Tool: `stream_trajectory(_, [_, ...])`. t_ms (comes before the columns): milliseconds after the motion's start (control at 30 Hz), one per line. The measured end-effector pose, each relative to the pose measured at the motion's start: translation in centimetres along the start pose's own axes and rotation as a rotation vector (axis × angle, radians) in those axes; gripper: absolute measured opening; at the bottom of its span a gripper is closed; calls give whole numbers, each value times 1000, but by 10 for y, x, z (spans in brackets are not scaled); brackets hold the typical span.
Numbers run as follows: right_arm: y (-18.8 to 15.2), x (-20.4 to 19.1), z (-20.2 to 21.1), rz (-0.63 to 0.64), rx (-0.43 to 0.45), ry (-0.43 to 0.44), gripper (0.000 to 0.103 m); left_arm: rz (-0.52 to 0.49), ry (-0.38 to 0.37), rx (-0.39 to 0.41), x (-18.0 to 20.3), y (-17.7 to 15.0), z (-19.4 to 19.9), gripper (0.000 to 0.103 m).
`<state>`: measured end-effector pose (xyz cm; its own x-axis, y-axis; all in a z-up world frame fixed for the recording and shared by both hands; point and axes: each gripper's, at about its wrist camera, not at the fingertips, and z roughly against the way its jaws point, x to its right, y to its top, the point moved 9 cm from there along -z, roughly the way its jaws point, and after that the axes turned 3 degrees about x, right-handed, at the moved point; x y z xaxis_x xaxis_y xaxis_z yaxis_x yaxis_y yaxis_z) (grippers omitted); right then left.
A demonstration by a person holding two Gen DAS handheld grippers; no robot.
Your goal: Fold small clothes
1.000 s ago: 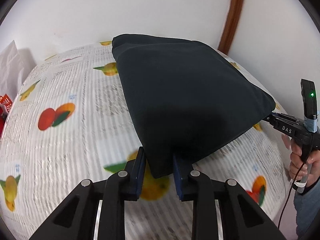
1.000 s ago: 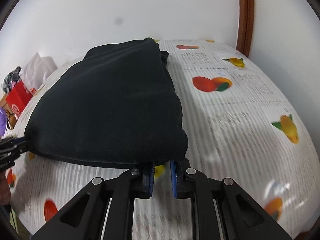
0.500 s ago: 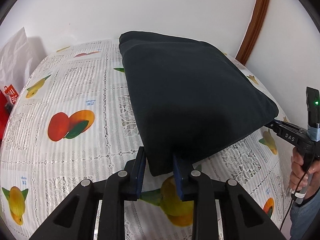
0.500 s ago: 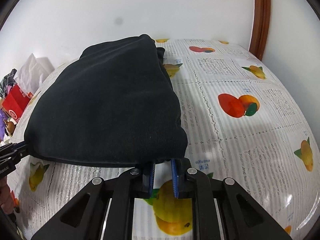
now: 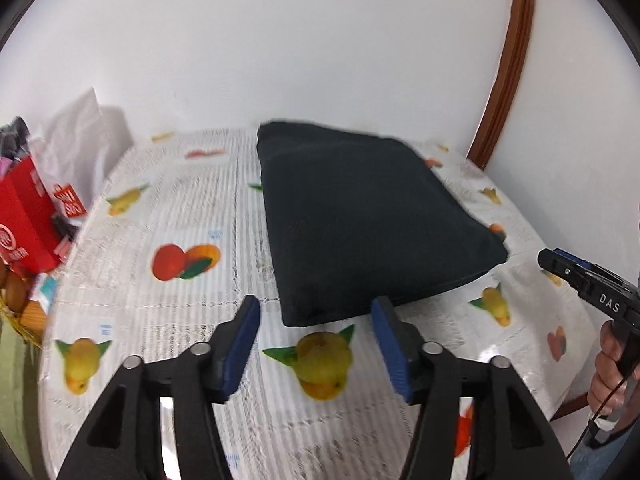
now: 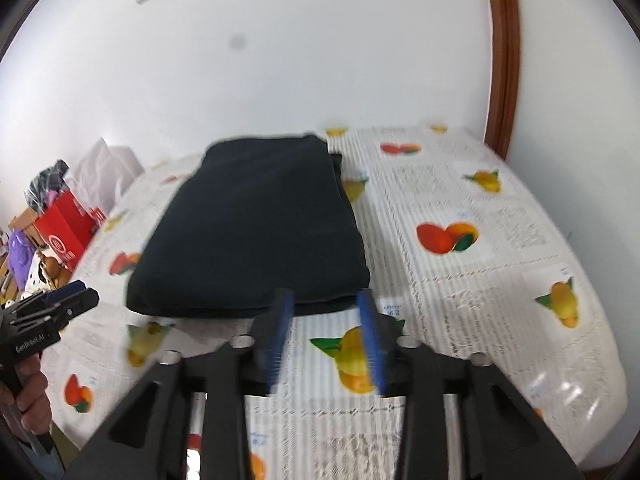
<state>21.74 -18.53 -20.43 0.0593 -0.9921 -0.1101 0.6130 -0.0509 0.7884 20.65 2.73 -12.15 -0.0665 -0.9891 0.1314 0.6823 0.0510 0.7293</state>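
A dark folded garment (image 5: 360, 216) lies flat on the table (image 5: 168, 320), which has a fruit-print cloth. My left gripper (image 5: 316, 308) hovers above and just in front of the garment's near left corner. Its jaws are opening and nothing is between its blue pads. In the right wrist view the same garment (image 6: 256, 232) lies ahead. My right gripper (image 6: 326, 296) is raised just before the near right corner, jaws opening and free of the cloth. Each gripper shows at the edge of the other's view: the right gripper (image 5: 560, 266), the left gripper (image 6: 80, 292).
A red box (image 5: 24, 224) and white bags (image 5: 80, 140) crowd the table's left end. A white wall and a brown door frame (image 5: 508, 60) stand behind the table. A person's hand (image 5: 612, 364) holds the right gripper's handle.
Both grippers have let go of the garment's near corners and opened. Both have risen and drawn back. The garment now lies flat on the table.
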Motion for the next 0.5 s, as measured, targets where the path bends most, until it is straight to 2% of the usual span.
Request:
stream_trajectory(33, [3,-3,10,8,14,-12,53,-4,10,18,5,2,12,62])
stream_trajectory(100, [10,-8,30,30,46,-45,59,-13,27,40,10,5,29,71])
stream_trajectory(167, [13,-10,45,44,57,-69,66,-6,49,62,12,7,42,73])
stream_trajectory(300, [16,-20,74,69,71,-80,68,-12,68,86,22,9,68,83])
stream_trajectory(400, [17,-24,94,59,87,-88,71,-33,91,94,29,7,83,85])
stream_trajectory(467, [14,-27,107,64,99,-108,86,-28,92,93,32,3,91,86])
stream_trajectory(500, [13,-28,113,74,114,-120,88,-29,91,93,33,2,93,88])
